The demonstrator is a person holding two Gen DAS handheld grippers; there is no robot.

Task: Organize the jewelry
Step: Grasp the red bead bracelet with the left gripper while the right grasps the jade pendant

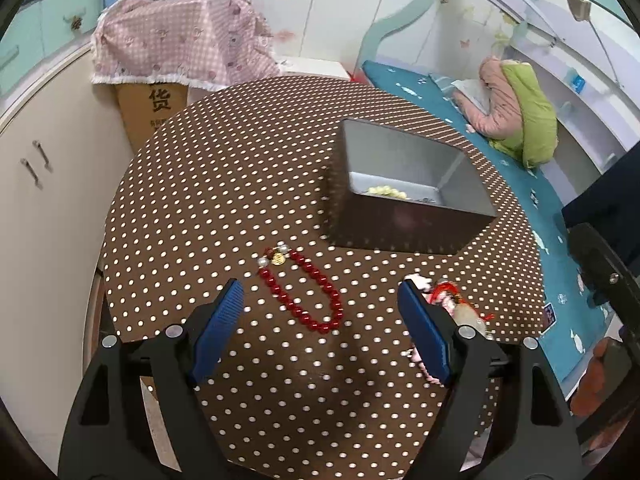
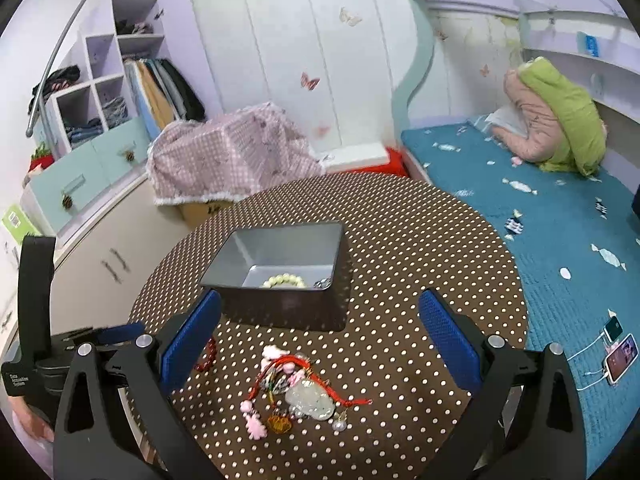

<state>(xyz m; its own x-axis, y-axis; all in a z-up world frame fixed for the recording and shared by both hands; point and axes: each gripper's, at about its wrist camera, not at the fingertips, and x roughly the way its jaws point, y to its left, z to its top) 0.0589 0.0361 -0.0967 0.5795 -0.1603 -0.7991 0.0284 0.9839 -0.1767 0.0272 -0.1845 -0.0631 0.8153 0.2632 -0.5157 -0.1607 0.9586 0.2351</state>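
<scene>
Your left gripper (image 1: 320,320) and right gripper (image 2: 320,344) gape wide, empty. Nearest you, before the grey box (image 1: 400,216), lie a red bead bracelet (image 1: 304,292) and tangled charms (image 2: 296,392): light, limp, likely slippery; pinch a strand. The box holds pale beads (image 2: 284,281).

Round table (image 1: 224,184), brown polka-dot cover, is carrying all items. Grey metal box (image 1: 404,216) is sitting toward its far side. Red bead bracelet (image 1: 308,292) is lying in front of the box. Tangled charm pile (image 2: 296,392) is lying near the bracelet.
</scene>
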